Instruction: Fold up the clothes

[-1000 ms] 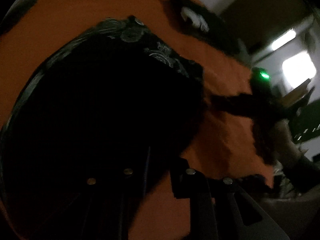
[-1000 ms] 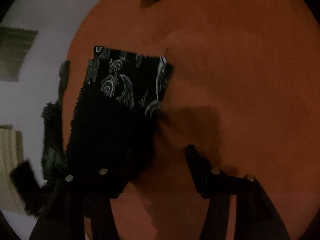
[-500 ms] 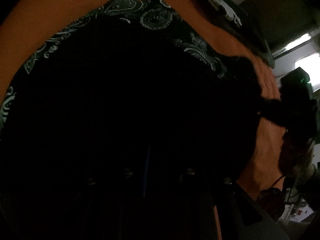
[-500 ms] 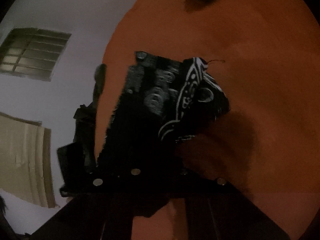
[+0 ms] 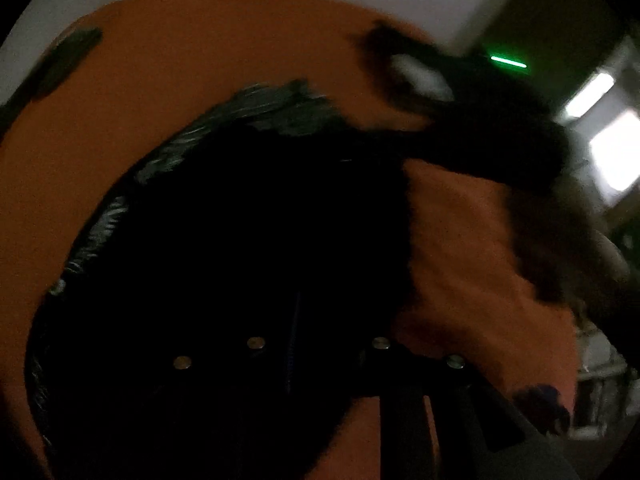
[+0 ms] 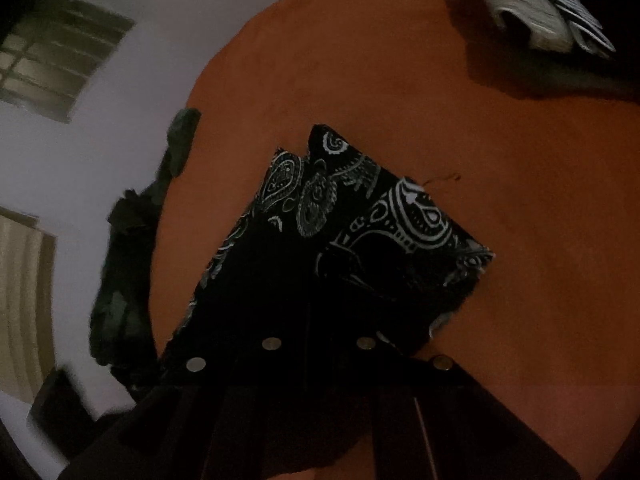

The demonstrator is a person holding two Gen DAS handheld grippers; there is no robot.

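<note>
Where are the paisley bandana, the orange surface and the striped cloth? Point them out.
paisley bandana [image 6: 404,220]: right wrist view, white-printed corner.
orange surface [image 6: 520,168]: right wrist view, bare part beside the bandana.
striped cloth [image 6: 576,16]: right wrist view, top-right striped edge.

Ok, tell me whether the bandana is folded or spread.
Folded, at least in part: the bandana shows two patterned layers overlapping, their corners offset, above the orange surface. The right gripper is shut on it.

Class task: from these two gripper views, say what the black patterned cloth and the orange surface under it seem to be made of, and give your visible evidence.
Black patterned cloth: looks like thin woven cotton, matte; white paisley print, soft folds, a loose thread at one corner. Orange surface: probably a matte fabric cover; even, no shine, faintly napped, though dim light leaves this open.
</note>
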